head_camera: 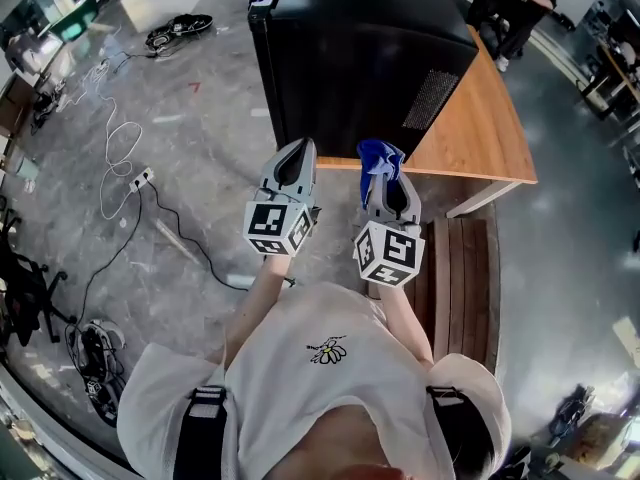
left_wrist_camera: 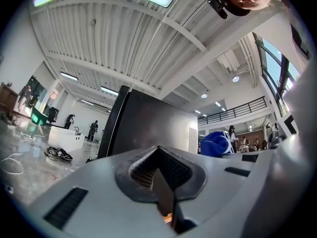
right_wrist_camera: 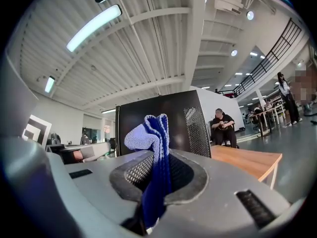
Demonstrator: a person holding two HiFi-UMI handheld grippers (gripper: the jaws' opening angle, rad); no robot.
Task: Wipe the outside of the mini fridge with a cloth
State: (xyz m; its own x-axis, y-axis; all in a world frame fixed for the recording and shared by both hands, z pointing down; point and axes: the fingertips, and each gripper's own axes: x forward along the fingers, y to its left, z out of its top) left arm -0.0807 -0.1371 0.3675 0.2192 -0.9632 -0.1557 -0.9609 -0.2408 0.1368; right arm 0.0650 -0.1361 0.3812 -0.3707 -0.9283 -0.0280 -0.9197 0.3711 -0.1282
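Note:
The black mini fridge [head_camera: 355, 48] stands on a wooden table [head_camera: 480, 133]; it also fills the middle of the left gripper view as the fridge [left_wrist_camera: 148, 128] and shows in the right gripper view as the fridge [right_wrist_camera: 163, 120]. My right gripper [head_camera: 383, 178] is shut on a blue cloth [head_camera: 378, 158], a short way in front of the fridge's face. The cloth [right_wrist_camera: 153, 152] sticks up between the jaws. My left gripper [head_camera: 294, 163] is beside it, shut with nothing held, just short of the fridge.
Cables [head_camera: 120, 148] and a power strip [head_camera: 140, 178] lie on the grey floor at the left. A wooden bench [head_camera: 460, 268] stands at the right beside me. A seated person [right_wrist_camera: 224, 125] is behind the table.

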